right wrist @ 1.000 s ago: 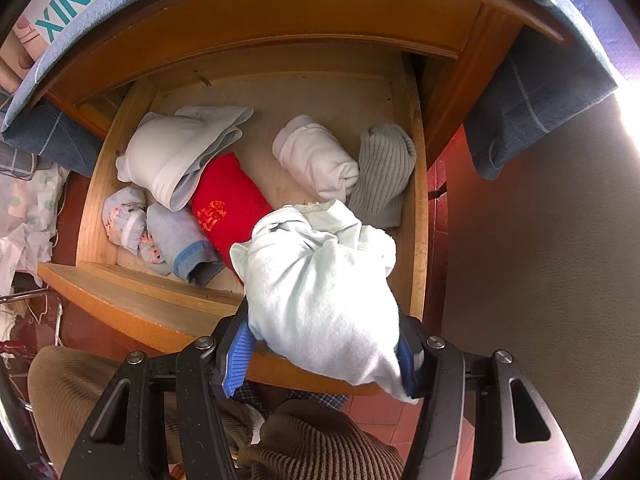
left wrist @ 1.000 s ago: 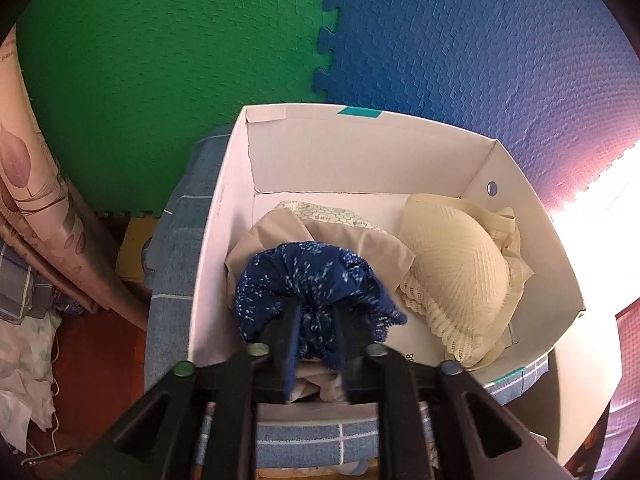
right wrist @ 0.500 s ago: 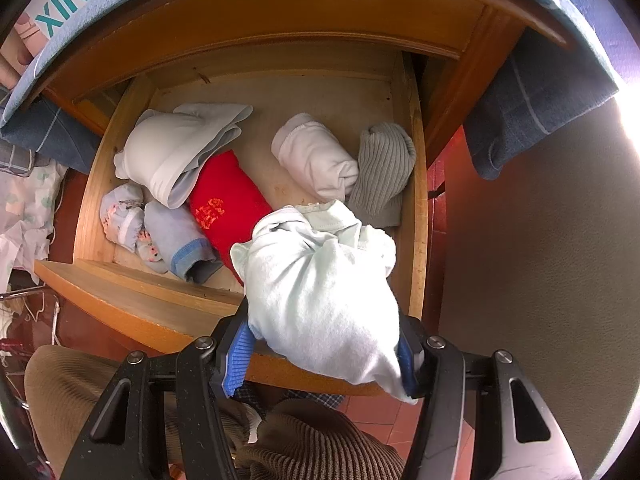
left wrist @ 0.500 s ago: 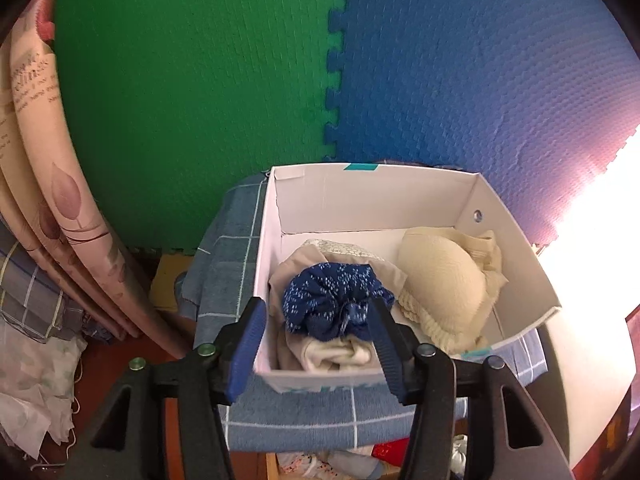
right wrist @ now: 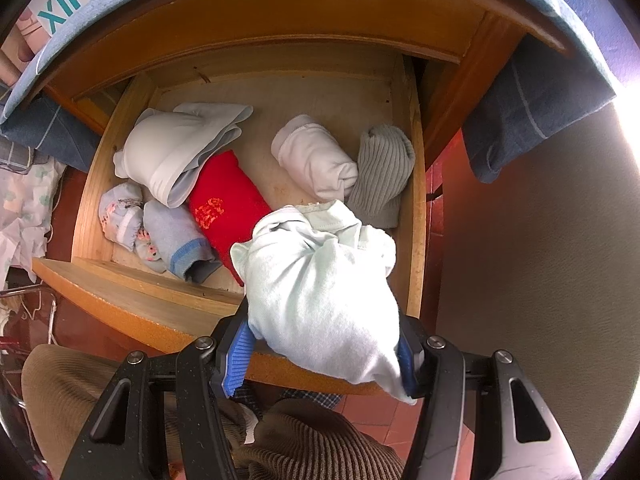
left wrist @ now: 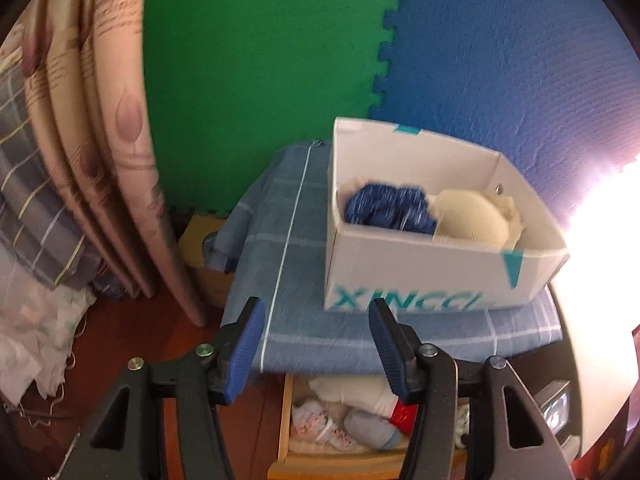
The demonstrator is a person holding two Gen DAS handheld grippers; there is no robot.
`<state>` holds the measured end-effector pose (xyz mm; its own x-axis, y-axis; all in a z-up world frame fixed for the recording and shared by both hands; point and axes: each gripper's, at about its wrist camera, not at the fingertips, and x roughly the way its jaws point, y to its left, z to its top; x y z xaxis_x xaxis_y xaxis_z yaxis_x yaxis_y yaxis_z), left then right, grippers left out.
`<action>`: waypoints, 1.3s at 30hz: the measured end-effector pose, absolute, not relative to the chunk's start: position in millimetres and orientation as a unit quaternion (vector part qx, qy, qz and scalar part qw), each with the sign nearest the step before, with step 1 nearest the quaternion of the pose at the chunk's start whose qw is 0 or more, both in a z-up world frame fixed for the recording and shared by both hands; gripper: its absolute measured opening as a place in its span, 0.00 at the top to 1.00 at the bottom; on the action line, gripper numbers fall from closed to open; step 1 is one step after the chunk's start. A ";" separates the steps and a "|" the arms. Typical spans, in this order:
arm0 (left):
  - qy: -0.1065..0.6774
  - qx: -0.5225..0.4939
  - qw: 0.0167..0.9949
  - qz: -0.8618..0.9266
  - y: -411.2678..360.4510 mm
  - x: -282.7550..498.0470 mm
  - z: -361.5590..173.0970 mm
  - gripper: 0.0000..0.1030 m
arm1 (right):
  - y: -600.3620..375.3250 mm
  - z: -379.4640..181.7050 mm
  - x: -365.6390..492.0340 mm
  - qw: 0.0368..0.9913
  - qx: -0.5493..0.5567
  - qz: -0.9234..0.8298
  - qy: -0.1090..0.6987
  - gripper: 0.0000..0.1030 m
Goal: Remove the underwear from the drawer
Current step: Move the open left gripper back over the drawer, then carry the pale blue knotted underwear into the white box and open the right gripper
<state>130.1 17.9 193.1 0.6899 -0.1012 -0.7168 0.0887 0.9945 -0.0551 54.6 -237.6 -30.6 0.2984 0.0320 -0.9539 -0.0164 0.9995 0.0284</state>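
Observation:
My right gripper (right wrist: 325,346) is shut on a pale mint rolled underwear (right wrist: 320,296), held above the front right corner of the open wooden drawer (right wrist: 132,304). Inside the drawer lie a white piece (right wrist: 176,152), a red roll (right wrist: 224,204), a white roll (right wrist: 316,160) and a grey sock (right wrist: 384,172). My left gripper (left wrist: 317,328) stands open and empty, in front of the white box (left wrist: 420,272) and apart from it. The dark blue floral underwear (left wrist: 384,208) lies in that box beside a cream bra (left wrist: 472,220).
The box sits on a blue checked cloth (left wrist: 288,264) over the cabinet top. A beige curtain (left wrist: 100,120) hangs at the left, green and blue foam mats (left wrist: 500,48) behind. A person's brown corduroy legs (right wrist: 304,444) are below the drawer front (right wrist: 132,304).
My left gripper let go of the dark blue underwear in the box, opened, and drew back from the box. The right gripper and its mint bundle have stayed still.

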 end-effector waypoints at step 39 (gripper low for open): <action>0.459 0.012 0.888 -0.010 -12.0 56.4 19.1 0.46 | -238.6 54.2 38.0 0.863 0.017 0.049 0.502 0.47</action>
<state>56.4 -12.0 19.1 0.5779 -0.0057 -0.8161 0.0284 0.9995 0.0131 38.0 -238.6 54.2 0.4903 0.1018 -0.8656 -0.0672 0.9946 0.0789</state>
